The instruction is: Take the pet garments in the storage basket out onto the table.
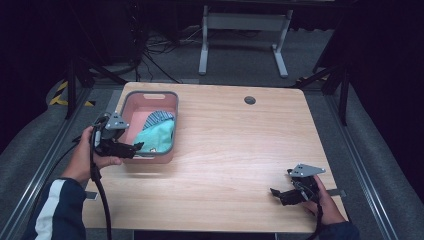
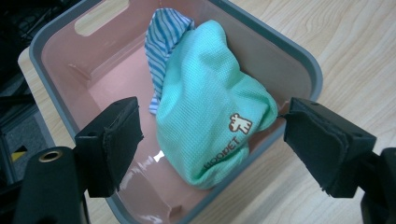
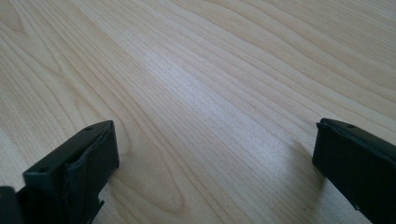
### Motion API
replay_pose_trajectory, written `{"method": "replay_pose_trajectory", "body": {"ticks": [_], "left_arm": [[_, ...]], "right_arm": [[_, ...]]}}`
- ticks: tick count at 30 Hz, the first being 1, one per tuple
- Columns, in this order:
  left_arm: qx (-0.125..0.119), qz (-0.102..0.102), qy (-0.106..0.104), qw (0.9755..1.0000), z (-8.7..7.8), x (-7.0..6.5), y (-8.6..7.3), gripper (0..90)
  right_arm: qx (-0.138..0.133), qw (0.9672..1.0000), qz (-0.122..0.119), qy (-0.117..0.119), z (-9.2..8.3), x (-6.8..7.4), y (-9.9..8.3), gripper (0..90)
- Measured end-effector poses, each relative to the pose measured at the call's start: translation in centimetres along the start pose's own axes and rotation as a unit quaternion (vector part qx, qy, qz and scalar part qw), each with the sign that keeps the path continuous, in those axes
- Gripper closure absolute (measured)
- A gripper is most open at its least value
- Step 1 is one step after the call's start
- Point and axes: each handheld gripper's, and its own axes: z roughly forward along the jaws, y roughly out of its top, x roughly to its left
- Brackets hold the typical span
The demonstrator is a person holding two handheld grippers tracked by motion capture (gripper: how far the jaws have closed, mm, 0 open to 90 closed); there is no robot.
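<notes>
A pink bin with a grey rim (image 1: 172,107) (image 2: 303,60) stands on the left part of the wooden table. Inside it lie a mint green cloth (image 1: 156,137) (image 2: 210,102) with a small brown logo and, behind it, a blue striped cloth (image 1: 159,117) (image 2: 166,35). My left gripper (image 1: 134,148) (image 2: 210,140) hovers at the bin's near left corner, jaws open and wide apart above the green cloth, nothing pressed between them. My right gripper (image 1: 276,192) (image 3: 215,163) rests low over bare wood at the front right, open and empty.
The table's bare wood (image 1: 240,150) (image 3: 210,84) spreads to the right of the bin. A round cable hole (image 1: 250,100) sits near the back edge. Behind the table stands a white frame (image 1: 245,30) on grey floor; cables trail at the back left.
</notes>
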Motion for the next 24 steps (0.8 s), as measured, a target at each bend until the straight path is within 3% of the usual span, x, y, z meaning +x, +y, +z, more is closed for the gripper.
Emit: {"method": "replay_pose_trajectory", "body": {"ticks": [6, 9, 12, 14, 18, 19, 20, 24], "left_arm": [[0.01, -0.003, -0.01, 0.9999, 1.1, 0.2, 1.3, 20.3], [0.028, 0.023, -0.022, 0.9991, 2.1, 0.3, 1.9, 19.5], [0.049, 0.029, -0.026, 0.998, 3.1, 0.4, 2.5, 19.1], [0.068, 0.038, -0.023, 0.9967, 3.8, 0.6, 2.9, 18.4], [0.107, 0.035, -0.028, 0.9933, 5.6, 1.2, 3.5, 18.2], [0.107, 0.035, -0.028, 0.9933, 5.6, 1.2, 3.5, 17.9], [0.13, 0.039, -0.025, 0.9905, 6.7, 1.3, 3.6, 17.7], [0.161, 0.045, -0.03, 0.9854, 8.3, 1.5, 3.6, 17.8]], "right_arm": [[0.0, 1.0, 0.0, 0.0, 0.0, 0.0, 0.0, 0.6], [0.0, 1.0, 0.0, 0.0, 0.0, 0.0, 0.0, 0.6], [0.0, 1.0, 0.0, 0.0, 0.0, 0.0, 0.0, 0.6], [0.0, 1.0, 0.0, 0.0, 0.0, 0.0, 0.0, 0.6], [0.0, 1.0, 0.0, 0.0, 0.0, 0.0, 0.0, 0.6], [0.0, 1.0, 0.0, 0.0, 0.0, 0.0, 0.0, 0.6], [0.0, 1.0, 0.0, 0.0, 0.0, 0.0, 0.0, 0.6], [0.0, 1.0, -0.001, 0.0, 0.0, 0.0, 0.0, 0.6]]}}
